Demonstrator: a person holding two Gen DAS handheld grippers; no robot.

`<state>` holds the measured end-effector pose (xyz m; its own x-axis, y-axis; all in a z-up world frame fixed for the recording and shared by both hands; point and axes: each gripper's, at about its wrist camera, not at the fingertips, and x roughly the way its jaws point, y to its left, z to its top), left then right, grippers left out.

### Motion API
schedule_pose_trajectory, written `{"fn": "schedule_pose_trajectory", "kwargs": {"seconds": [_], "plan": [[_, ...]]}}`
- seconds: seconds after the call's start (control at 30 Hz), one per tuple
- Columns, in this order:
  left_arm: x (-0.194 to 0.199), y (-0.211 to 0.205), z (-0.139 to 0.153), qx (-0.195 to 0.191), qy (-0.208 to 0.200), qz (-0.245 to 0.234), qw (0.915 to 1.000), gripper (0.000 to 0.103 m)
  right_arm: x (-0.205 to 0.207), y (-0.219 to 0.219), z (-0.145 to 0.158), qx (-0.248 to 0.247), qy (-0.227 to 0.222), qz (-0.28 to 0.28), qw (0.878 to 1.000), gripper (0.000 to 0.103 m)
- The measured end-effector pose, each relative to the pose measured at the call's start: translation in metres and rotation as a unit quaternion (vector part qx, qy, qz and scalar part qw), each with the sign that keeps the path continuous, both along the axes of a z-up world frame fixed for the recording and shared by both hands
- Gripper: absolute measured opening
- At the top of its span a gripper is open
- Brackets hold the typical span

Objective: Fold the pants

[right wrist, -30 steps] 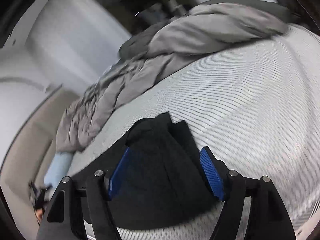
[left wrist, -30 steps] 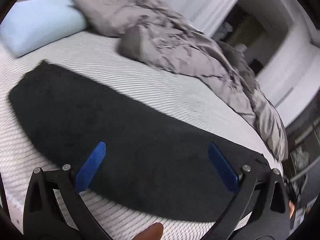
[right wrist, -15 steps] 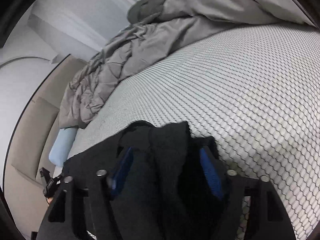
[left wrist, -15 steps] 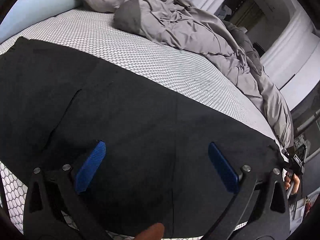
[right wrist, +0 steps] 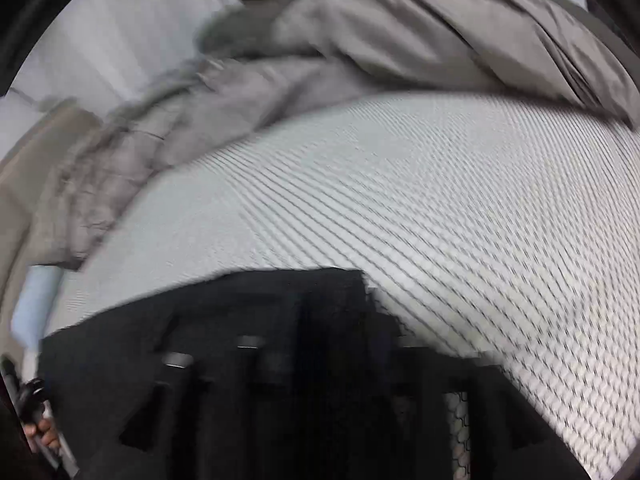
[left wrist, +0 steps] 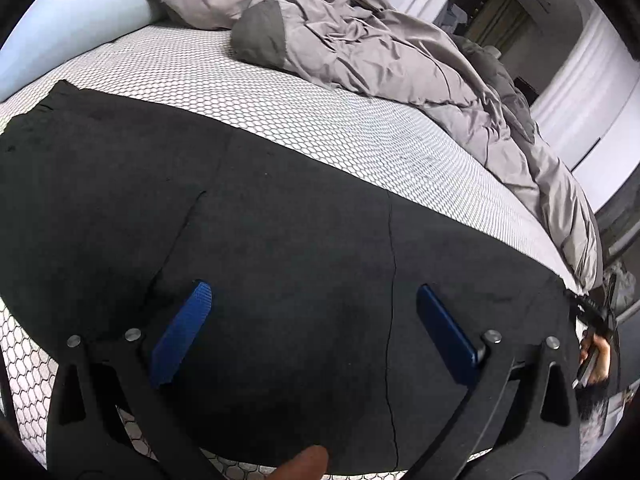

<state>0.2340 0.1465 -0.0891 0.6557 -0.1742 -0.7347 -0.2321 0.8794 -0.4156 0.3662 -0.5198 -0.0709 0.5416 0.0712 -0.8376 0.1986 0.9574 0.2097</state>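
Black pants (left wrist: 280,220) lie flat and lengthwise across the white honeycomb mattress (left wrist: 320,120). My left gripper (left wrist: 312,288) hangs low over the middle of them with its blue pads wide apart and nothing pinched between them. In the blurred right wrist view the end of the pants (right wrist: 240,304) is bunched up over my right gripper (right wrist: 320,344). Its jaws are closing with the cloth between them, and the fabric hides the pads. A hand (left wrist: 596,360) holds that gripper at the far right end of the pants.
A rumpled grey duvet (left wrist: 380,48) is heaped along the far side of the bed, with a pale blue pillow (left wrist: 72,32) at the far left. Bare mattress (right wrist: 440,220) stretches beyond the pants. White walls and a dark doorway lie behind.
The left gripper came down close over the pants, then held still. The right gripper slid onto the pants' end, its jaws narrowed, and cloth now bunches over the pads.
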Motion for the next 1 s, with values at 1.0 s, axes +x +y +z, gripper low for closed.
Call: {"fn": "schedule_pose_trajectory", "kwargs": {"seconds": [1.0], "plan": [[-0.021, -0.222, -0.024, 0.131, 0.005, -0.303, 0.9441, 0.102, -0.139, 0.125, -0.01, -0.156, -0.006, 0.211, 0.965, 0.09]]}}
